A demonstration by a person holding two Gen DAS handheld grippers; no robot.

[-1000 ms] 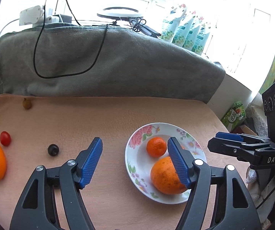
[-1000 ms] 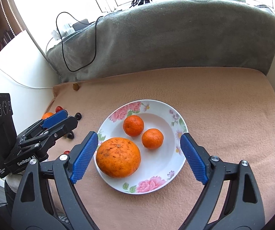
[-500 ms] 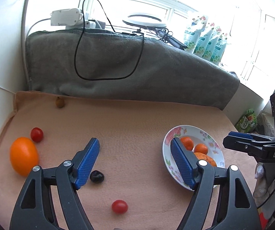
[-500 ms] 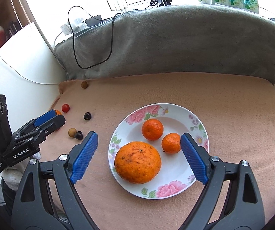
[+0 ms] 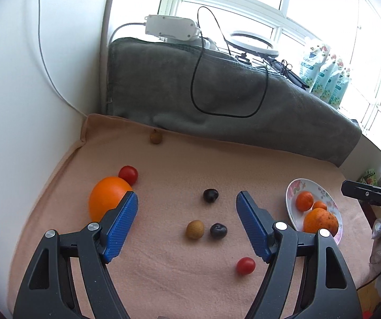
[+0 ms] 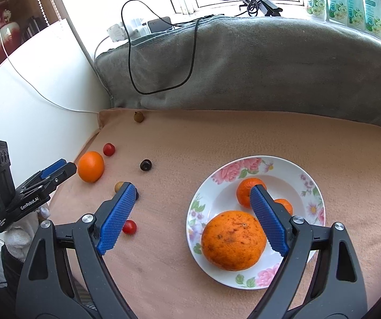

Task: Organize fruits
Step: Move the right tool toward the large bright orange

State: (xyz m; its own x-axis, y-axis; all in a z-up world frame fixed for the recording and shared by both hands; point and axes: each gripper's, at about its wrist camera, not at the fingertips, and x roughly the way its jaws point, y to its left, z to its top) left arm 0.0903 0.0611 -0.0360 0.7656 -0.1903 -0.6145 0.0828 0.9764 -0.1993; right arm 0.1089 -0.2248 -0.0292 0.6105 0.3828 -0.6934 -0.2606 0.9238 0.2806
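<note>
The left gripper (image 5: 187, 207) hangs over the peach-coloured cloth (image 5: 163, 279) with its blue pads well apart and nothing between them; its jaws have just been opening. Ahead of it, roughly midway between the fingers, lies a dark plum (image 5: 211, 195). Nearer in, a small brown fruit (image 5: 195, 229) and a second dark fruit (image 5: 218, 230) sit just beside each other. A cherry tomato (image 5: 245, 265) lies close by the inner side of its right finger. Behind its left finger rests a smooth orange (image 5: 108, 200) (partly hidden by that finger), with another cherry tomato (image 5: 128, 175) just beyond it. Far ahead, against the grey blanket (image 5: 230, 101), sits one more brown fruit (image 5: 155, 136).

The right gripper (image 6: 191, 199) is also spread wide and empty, above the near-left edge of the floral plate (image 6: 309, 194). On the plate lie a large rough-skinned orange (image 6: 232, 240), near the gripper's right finger, and two mandarins: one (image 6: 247, 192) just past that fingertip, the other (image 6: 284, 205) mostly hidden behind the finger. Whether the finger touches any fruit cannot be told. A black cable (image 6: 161, 53) loops over the blanket.
</note>
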